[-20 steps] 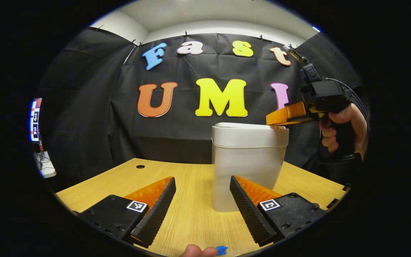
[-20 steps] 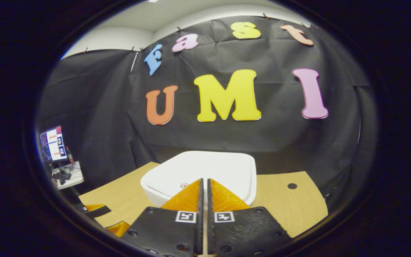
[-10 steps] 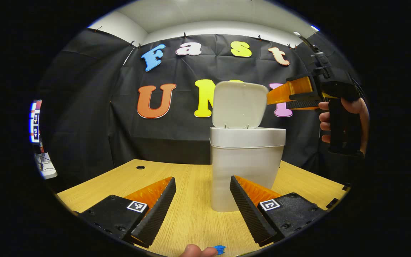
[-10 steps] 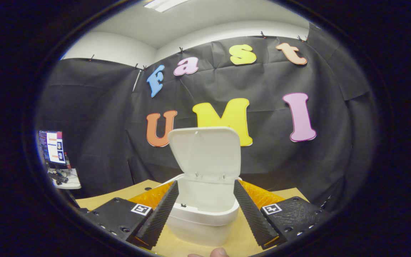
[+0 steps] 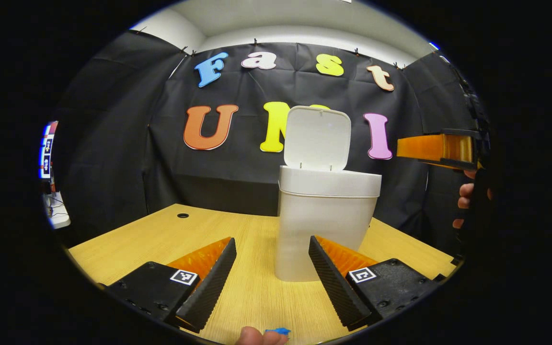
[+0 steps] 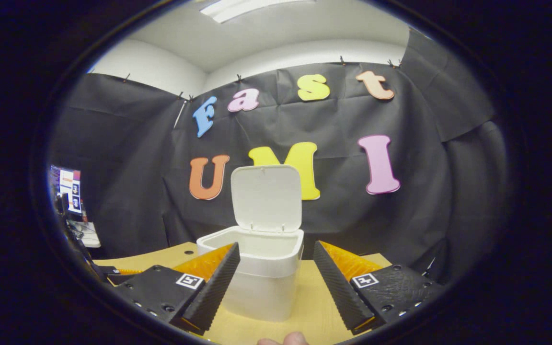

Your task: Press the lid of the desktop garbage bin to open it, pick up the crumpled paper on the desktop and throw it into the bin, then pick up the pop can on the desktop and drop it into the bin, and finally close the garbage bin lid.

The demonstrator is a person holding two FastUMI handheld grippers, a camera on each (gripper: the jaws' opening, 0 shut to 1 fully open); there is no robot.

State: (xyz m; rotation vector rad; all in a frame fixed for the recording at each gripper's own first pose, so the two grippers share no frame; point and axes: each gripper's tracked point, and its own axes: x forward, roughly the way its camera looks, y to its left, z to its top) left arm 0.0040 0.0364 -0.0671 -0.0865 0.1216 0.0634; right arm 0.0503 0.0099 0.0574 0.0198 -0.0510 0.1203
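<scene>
Lid [image 5: 317,139] stood upright after the press; bin [image 5: 324,225] sat mid-table [image 5: 161,235]. Right gripper [image 6: 276,282] had withdrawn, jaws now open; left gripper [image 5: 272,282] jaws open. Paper pickup followed next.

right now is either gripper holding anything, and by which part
Nothing is held. The left gripper and right gripper both have their fingers spread open, empty, facing the open bin.

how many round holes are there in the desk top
1. In the left gripper view a round hole sits near the far left edge of the desk, left of the bin. More may be hidden behind the bin or either gripper.
</scene>
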